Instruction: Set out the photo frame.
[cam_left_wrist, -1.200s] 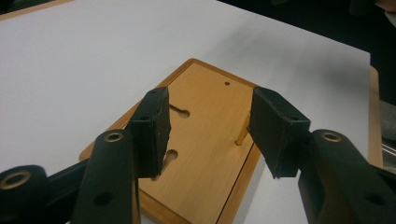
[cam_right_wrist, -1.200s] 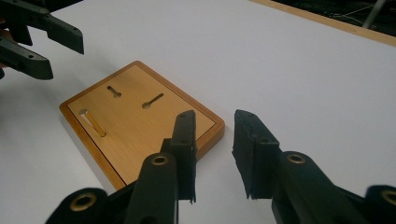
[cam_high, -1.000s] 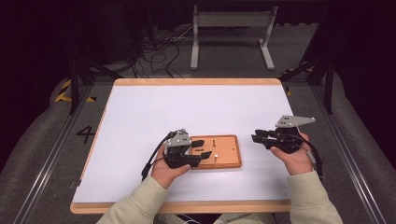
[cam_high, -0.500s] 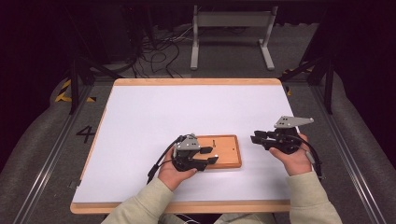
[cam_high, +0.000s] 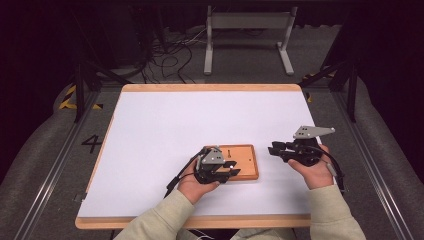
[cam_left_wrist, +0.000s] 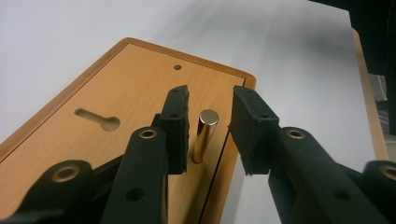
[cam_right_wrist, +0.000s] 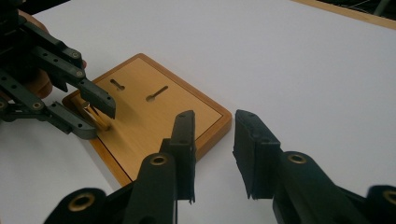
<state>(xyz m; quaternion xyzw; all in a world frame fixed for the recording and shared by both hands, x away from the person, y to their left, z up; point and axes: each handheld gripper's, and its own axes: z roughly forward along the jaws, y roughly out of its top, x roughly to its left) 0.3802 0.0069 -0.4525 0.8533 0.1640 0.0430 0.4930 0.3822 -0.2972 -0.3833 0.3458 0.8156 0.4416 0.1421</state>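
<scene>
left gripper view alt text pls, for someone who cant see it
Two black fingers of the left gripper straddle an upright brass pin standing on a wooden board; they have just been closing, with a gap still visible on each side of the pin. The board has a keyhole slot and lies on a white table.

A lab test bench set up for recording, not a home or a shop

We see a white-topped table (cam_high: 200, 125) with a wooden rim standing in a dark room; beyond the table's far edge loose cables (cam_high: 170, 50) sprawl over grey floor beside a metal stand (cam_high: 247, 30). Left of the table we see a painted number 4 (cam_high: 92, 144) and yellow-black hazard tape (cam_high: 70, 97), and metal rails (cam_high: 50, 170) run along both of its sides.
</scene>
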